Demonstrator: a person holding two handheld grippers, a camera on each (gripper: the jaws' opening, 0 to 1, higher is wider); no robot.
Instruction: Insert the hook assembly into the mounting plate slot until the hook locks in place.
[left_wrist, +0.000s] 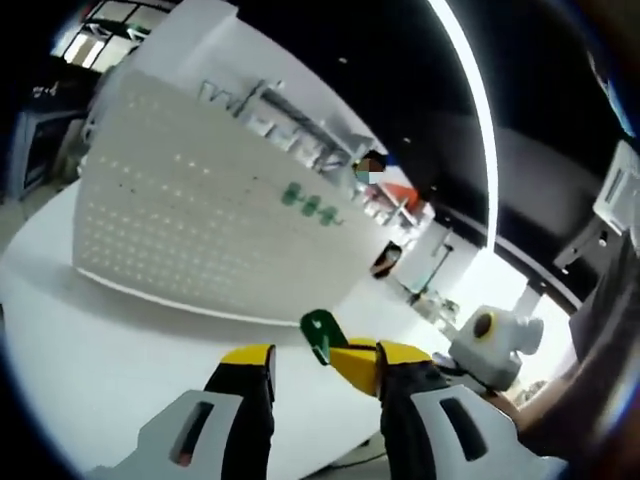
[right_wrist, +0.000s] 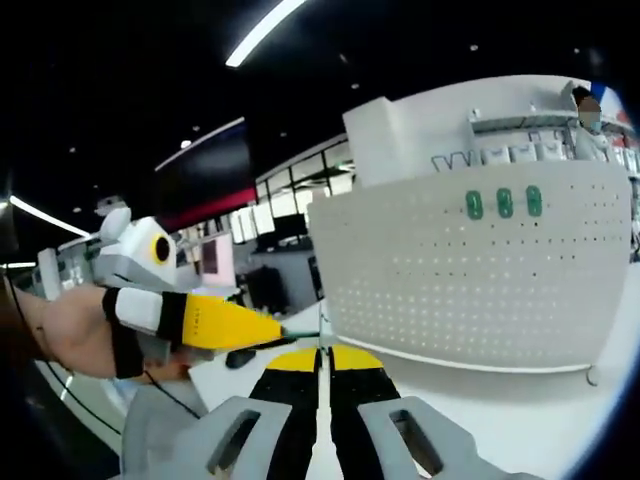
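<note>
The white perforated mounting plate stands upright on a white table, with three green hooks seated in its upper part. A loose green hook hangs in the air in front of the plate. My right gripper reaches in from the right and is shut on this hook's lower end. In the right gripper view the right gripper has its jaws pressed together, and a thin green edge of the hook shows at their tips. My left gripper stands open, one jaw on each side of the hook.
The round white table has bare room in front of the plate. A person's hand holds the left gripper. Shelving and racks stand behind the plate, with a dark ceiling and strip lights above.
</note>
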